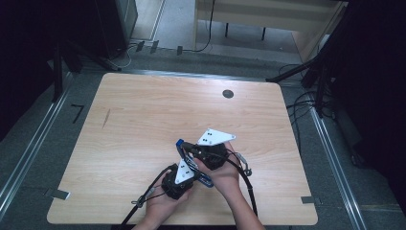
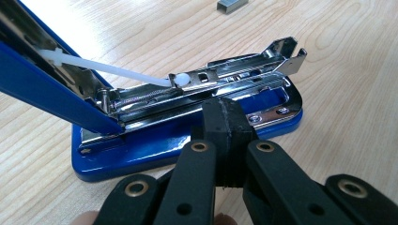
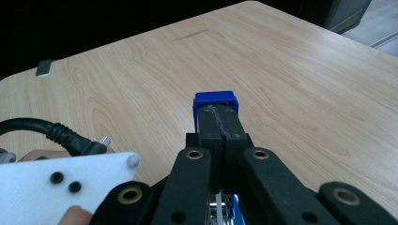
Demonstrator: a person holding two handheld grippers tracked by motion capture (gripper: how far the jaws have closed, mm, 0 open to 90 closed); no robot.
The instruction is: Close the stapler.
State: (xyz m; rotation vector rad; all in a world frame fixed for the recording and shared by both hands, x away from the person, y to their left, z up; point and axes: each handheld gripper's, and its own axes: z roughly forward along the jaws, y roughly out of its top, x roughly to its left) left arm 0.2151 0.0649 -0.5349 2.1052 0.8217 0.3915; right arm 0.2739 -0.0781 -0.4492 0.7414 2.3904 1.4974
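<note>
- Both grippers meet over the near middle of the wooden table (image 1: 143, 120), held by two hands that come in from the near edge.
- Left gripper (image 2: 224, 117): its two black jaws are pressed together, pad against pad, just in front of the blue stapler (image 2: 187, 140). Whether they pinch its edge or only touch it, I cannot tell.
- Right gripper (image 3: 219, 123): its jaws are also together, and they hold the raised blue top arm of the stapler, whose tip (image 3: 216, 98) shows above the pads.
- In the high view the left hand (image 1: 165, 201) holds its gripper low and near, and the right hand (image 1: 225, 175) is just beside it, a little farther in; the two white three-cornered plates almost touch.
- Stapler lies open on the table: the blue base is flat on the wood, the metal staple channel (image 2: 244, 70) is exposed, and a white plastic rod (image 2: 108, 70) runs from the lifted arm to the channel.
- One small strip of staples (image 2: 232, 4) lies apart on the wood behind the stapler.
- Dark round spot (image 1: 228, 94) is on the far side of the table.
</note>
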